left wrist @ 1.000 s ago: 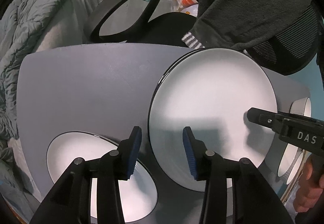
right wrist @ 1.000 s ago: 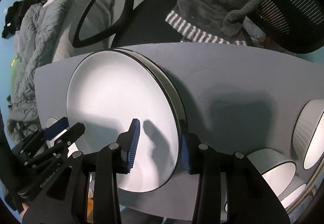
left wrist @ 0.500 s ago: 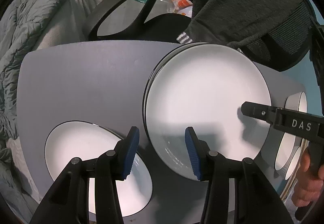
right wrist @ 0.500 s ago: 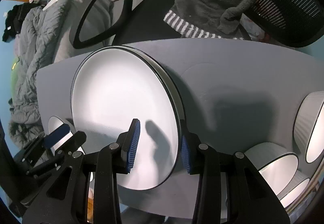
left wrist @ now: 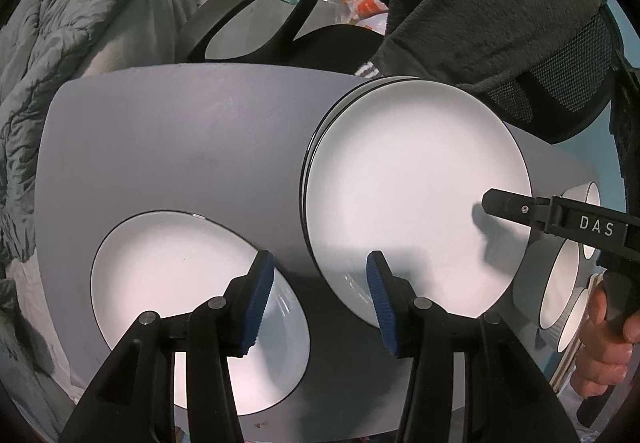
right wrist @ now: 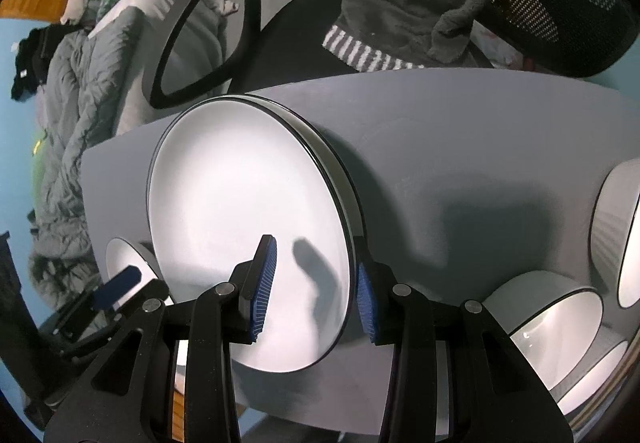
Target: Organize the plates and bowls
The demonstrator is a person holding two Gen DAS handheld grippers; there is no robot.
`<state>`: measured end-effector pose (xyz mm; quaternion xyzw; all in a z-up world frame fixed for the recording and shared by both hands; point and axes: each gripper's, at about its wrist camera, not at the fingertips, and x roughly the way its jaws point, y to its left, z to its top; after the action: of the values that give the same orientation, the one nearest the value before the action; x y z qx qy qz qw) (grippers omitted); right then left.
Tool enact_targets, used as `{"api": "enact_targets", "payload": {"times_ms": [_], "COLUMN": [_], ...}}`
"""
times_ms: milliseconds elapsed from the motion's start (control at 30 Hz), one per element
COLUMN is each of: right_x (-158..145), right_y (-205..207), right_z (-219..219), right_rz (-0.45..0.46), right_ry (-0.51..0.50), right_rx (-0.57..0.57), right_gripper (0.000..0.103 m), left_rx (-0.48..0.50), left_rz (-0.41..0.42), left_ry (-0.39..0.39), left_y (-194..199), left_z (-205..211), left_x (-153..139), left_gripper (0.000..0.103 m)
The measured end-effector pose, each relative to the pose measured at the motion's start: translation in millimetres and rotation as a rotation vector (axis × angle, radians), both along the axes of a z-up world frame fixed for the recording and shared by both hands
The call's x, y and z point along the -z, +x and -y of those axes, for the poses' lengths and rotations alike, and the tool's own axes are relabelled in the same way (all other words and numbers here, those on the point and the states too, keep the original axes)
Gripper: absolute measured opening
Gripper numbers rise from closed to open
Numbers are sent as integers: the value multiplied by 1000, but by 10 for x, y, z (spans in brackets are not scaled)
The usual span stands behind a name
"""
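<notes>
A stack of white, black-rimmed plates (left wrist: 416, 195) (right wrist: 240, 211) lies on the grey table (left wrist: 180, 143). My right gripper (right wrist: 316, 283) is shut on the top plate's right rim, one pad over its face and the other outside the edge. In the left wrist view it reaches in from the right (left wrist: 490, 203). My left gripper (left wrist: 320, 295) is open, and the stack's near-left rim sits loosely between its pads without being pressed. A smaller white plate (left wrist: 180, 303) lies alone at the front left.
White bowls (right wrist: 552, 327) (left wrist: 560, 283) crowd the table's right end. A black office chair (left wrist: 256, 3) draped with a dark grey garment (left wrist: 480, 3) stands behind the table. Grey bedding (left wrist: 60, 43) is at the left. A hand (left wrist: 604, 355) holds the right gripper's handle.
My left jaws have widened away from the top plate's rim. The rims of the plates under the top plate now show at its left edge. The right gripper keeps its hold.
</notes>
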<state>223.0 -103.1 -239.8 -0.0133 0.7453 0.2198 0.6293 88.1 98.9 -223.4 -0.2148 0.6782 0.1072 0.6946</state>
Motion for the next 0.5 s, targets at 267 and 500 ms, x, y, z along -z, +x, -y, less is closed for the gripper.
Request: {"api": "enact_targets", "payload": {"times_ms": [267, 500], "right_x": [-19, -68], "right_y": [-39, -112], "right_z": [57, 24], "right_rz": [8, 45], "right_ry": [17, -18], "right_rx": [48, 34], "right_gripper": [39, 39], "left_rx": [-34, -58], "left_rz": [4, 12], "left_ry": [-22, -32], "left_y": [-112, -214], "left_z": [-65, -106], "left_x": [-22, -60], "left_gripper": [49, 49]}}
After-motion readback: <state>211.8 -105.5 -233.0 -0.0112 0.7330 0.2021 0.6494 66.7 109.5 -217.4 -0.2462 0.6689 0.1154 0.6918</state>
